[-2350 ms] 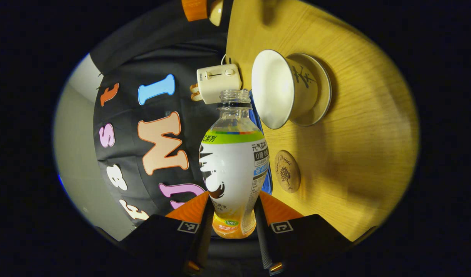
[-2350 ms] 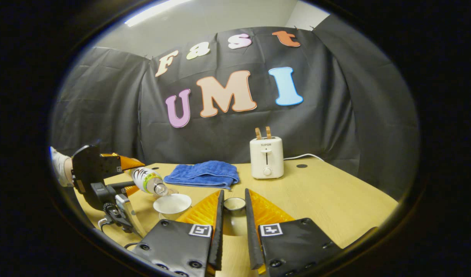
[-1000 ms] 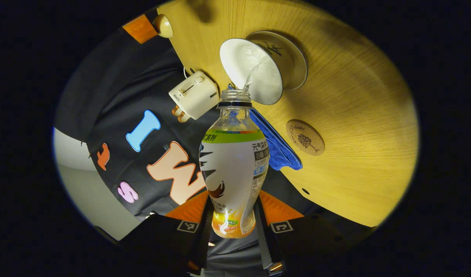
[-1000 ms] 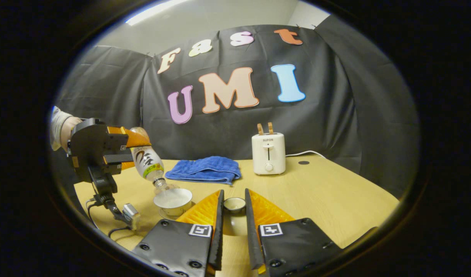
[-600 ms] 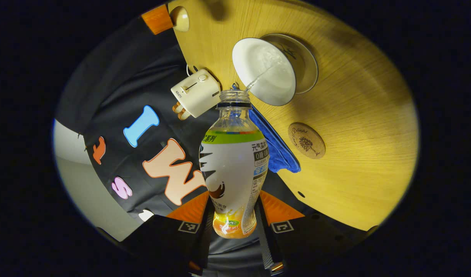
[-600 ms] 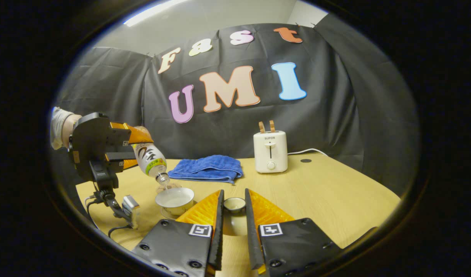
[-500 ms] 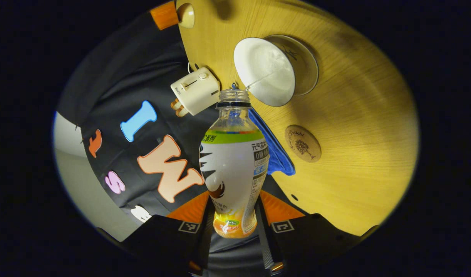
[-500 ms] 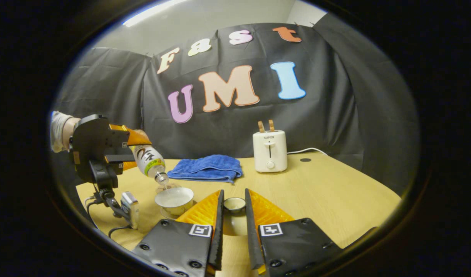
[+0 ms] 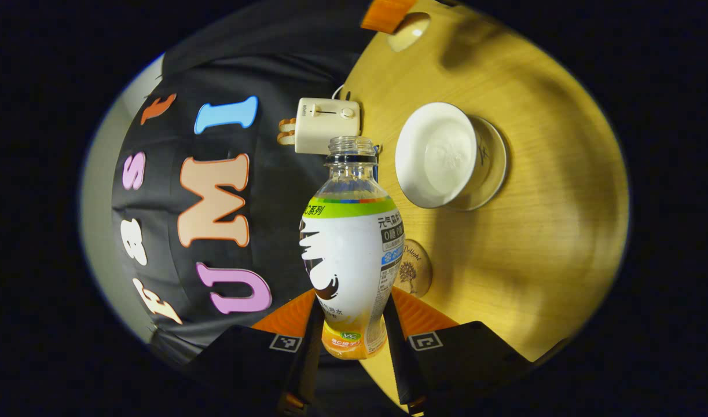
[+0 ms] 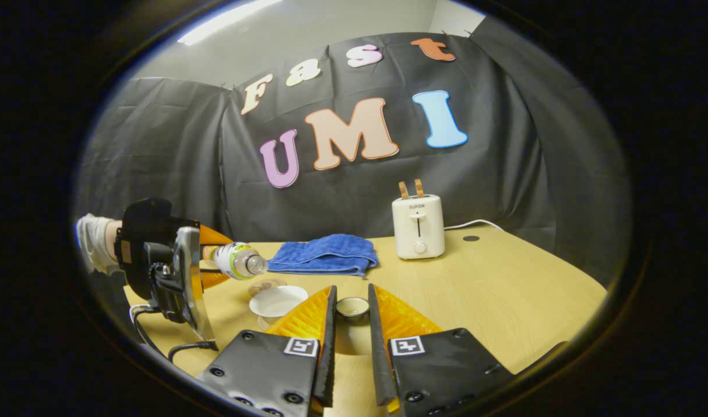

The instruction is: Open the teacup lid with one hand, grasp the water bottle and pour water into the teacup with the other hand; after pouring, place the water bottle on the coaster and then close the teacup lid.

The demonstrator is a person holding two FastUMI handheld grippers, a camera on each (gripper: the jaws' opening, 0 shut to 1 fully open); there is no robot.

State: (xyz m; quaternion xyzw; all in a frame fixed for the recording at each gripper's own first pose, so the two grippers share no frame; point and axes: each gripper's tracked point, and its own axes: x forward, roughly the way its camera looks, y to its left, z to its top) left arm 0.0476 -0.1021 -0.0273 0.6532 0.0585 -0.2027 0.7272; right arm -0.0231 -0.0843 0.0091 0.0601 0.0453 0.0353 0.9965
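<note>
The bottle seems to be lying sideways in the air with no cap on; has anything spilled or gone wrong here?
Nothing looks spilled. The left claw grips the uncapped bottle roughly level above the table, near the teacup. No stream leaves its mouth and the wood around the cup looks dry.

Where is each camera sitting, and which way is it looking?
Left gripper view: rides the left gripper, rolled sideways, looking along the water bottle it grips toward the teacup, coaster and toaster; its own two fingers show at the bottom.
Right gripper view: rides the right gripper, low over the table, facing the booth's wall; its fingers hold the teacup lid. A gloved hand shows at the left.
Both share the bottle, teacup, coaster, toaster and table.
</note>
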